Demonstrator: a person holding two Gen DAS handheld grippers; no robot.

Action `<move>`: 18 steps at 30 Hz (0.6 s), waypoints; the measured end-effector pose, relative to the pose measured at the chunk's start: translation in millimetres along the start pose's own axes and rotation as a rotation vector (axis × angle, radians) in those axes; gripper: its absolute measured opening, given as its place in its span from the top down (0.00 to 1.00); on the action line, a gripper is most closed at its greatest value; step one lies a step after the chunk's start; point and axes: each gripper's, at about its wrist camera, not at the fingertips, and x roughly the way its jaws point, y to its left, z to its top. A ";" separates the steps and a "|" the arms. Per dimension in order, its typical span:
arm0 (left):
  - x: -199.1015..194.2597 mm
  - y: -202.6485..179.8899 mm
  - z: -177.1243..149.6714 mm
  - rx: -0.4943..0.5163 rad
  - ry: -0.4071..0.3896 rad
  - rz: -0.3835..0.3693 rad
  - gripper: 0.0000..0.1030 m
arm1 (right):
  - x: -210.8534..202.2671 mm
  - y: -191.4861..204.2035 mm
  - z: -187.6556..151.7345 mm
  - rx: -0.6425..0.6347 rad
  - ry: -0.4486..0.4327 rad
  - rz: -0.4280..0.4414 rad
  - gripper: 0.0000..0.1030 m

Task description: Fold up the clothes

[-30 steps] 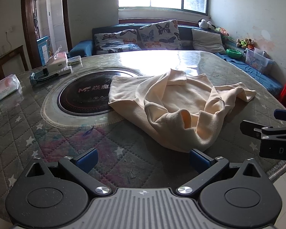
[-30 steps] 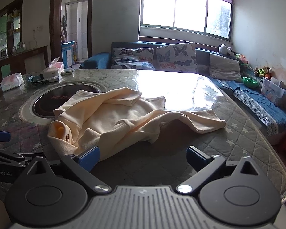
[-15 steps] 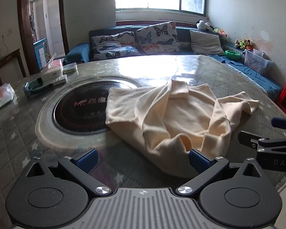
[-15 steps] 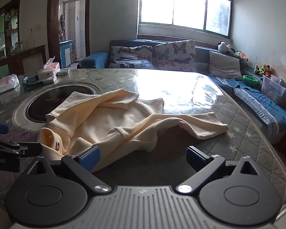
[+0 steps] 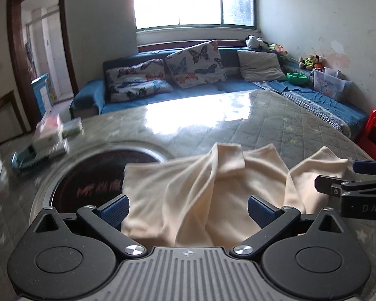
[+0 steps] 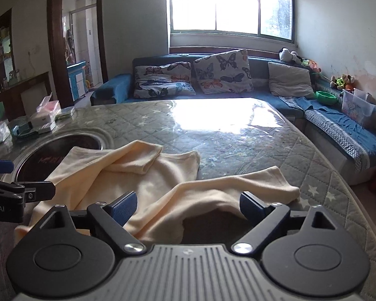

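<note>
Two grippers are closing in on one rumpled cream top (image 5: 200, 195) that lies near the table's (image 5: 275, 115) front edge, partly draped over the round dark inset (image 5: 87, 175) on the left side. Left gripper (image 5: 188, 208) has its jaws spread wide with nothing pinched, cloth just sitting below and between them. Right gripper (image 6: 188, 205) is also wide but its jaws are starting to close, with a fold of the sleeve (image 6: 238, 183) between them and no pad pressing on it as far as I can tell. My take on doing this step well: don't just grab the nearest bunch. The top is twisted, one sleeve is flopped across the body and the other trails toward the right edge, so I'd go for a single layer at two matching spots, the hem corners or the shoulders, then lift and shake it flat before any fold. Grab a double layer here and the twist probably gets folded right in. I'd also keep the cloth away from the front edge since it looks ready to slide off, and steer clear of the boxes (image 6: 43, 120) at the far left corner.
</note>
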 end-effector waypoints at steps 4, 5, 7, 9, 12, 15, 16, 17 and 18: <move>31.6 -11.5 14.1 0.061 0.009 -0.020 0.19 | 17.8 -13.9 10.0 0.037 0.017 -0.014 0.18; 41.0 -13.8 16.6 0.074 0.021 -0.022 0.22 | 21.1 -16.7 11.4 0.042 0.021 -0.017 0.19; 60.1 -16.8 19.3 0.095 0.055 -0.034 0.26 | 31.3 -25.9 15.4 0.060 0.035 -0.023 0.21; 77.7 -18.8 20.1 0.111 0.089 -0.044 0.37 | 37.9 -32.1 18.3 0.075 0.044 -0.029 0.21; 96.9 -17.6 18.3 0.115 0.135 -0.053 0.73 | 52.7 -47.3 21.2 0.097 0.066 -0.063 0.24; 103.3 -10.2 15.6 0.093 0.143 -0.061 0.91 | 61.8 -60.3 21.7 0.113 0.086 -0.091 0.29; 101.9 -7.0 14.7 0.083 0.135 -0.063 0.93 | 65.0 -65.3 21.4 0.120 0.093 -0.100 0.29; 99.8 -3.7 14.1 0.072 0.124 -0.063 0.93 | 68.7 -71.0 21.1 0.128 0.101 -0.111 0.33; 94.7 0.7 14.4 0.057 0.103 -0.057 0.94 | 72.4 -76.8 20.8 0.136 0.108 -0.122 0.34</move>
